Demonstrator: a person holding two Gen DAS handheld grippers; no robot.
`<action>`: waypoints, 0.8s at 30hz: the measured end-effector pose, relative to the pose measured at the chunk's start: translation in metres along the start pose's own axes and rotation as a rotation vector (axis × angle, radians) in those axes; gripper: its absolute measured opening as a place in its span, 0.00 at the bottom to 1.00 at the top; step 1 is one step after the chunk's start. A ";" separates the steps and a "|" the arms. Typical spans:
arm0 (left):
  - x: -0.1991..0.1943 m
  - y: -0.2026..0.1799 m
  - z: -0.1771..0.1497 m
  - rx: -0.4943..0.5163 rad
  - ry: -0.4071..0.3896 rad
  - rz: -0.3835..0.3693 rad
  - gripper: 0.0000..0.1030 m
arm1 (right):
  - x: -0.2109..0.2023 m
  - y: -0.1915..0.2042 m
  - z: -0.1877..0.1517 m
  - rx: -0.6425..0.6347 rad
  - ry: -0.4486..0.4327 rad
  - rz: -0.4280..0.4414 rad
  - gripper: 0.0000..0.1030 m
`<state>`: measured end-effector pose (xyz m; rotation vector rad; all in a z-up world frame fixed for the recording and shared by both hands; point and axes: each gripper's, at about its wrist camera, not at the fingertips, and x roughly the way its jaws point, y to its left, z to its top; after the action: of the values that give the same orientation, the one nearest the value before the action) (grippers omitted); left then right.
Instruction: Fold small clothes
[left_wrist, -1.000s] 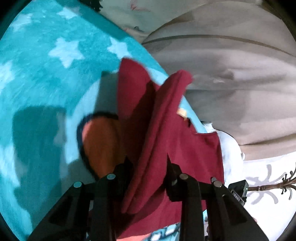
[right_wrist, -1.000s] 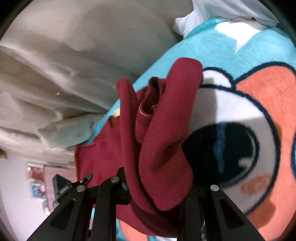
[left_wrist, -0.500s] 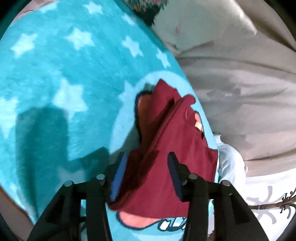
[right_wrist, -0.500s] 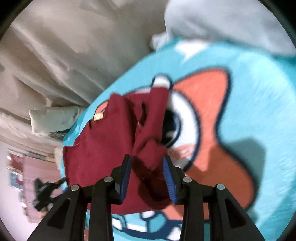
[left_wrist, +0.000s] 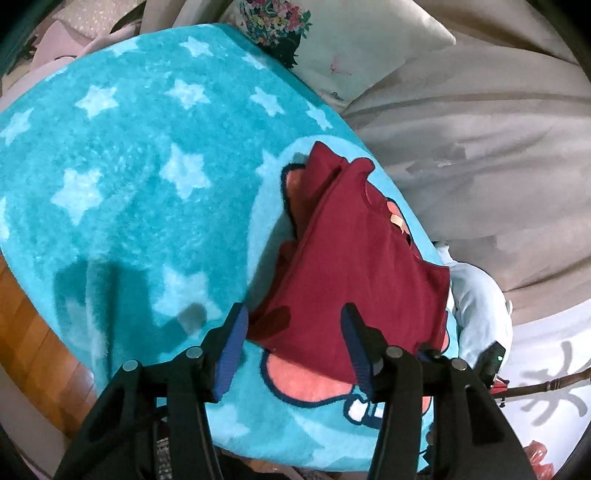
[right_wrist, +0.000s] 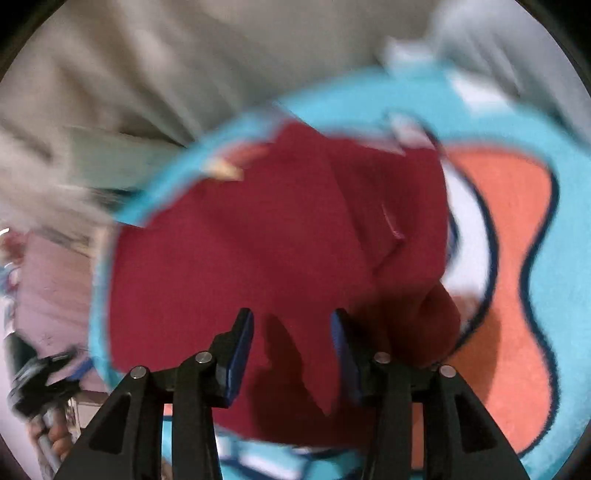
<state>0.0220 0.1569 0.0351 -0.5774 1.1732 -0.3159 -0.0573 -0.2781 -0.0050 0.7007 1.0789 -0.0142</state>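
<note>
Fingers of both grippers stand apart above maroon garment (left_wrist: 354, 280), its tan label (left_wrist: 397, 220) unreadable.

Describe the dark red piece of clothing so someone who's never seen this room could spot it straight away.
Find the fluffy turquoise star-patterned blanket. Near its edge beside the beige bedding lies a dark red knit garment, partly folded over an orange cartoon patch. It is the only deep red cloth, with a small tan label at its neck.

The right wrist view is smeared by motion blur: the red garment (right_wrist: 258, 251) has soft edges, and its folds and pale tag (right_wrist: 223, 170) cannot be read. The blanket (left_wrist: 129, 184) runs off the left wrist view's bottom edge. The garment covers part of the blanket's cartoon print.
</note>
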 end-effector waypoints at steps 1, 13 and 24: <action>0.000 0.001 0.001 0.003 -0.002 -0.003 0.50 | -0.008 0.003 -0.001 0.016 -0.002 -0.023 0.34; 0.066 0.003 0.026 0.053 0.139 -0.057 0.52 | 0.035 0.196 0.007 -0.283 0.123 0.172 0.46; 0.042 0.023 0.008 0.125 0.195 -0.120 0.42 | 0.163 0.288 0.001 -0.442 0.226 -0.160 0.55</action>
<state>0.0436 0.1558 -0.0081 -0.5170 1.2979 -0.5544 0.1219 -0.0003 0.0122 0.2192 1.2983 0.1652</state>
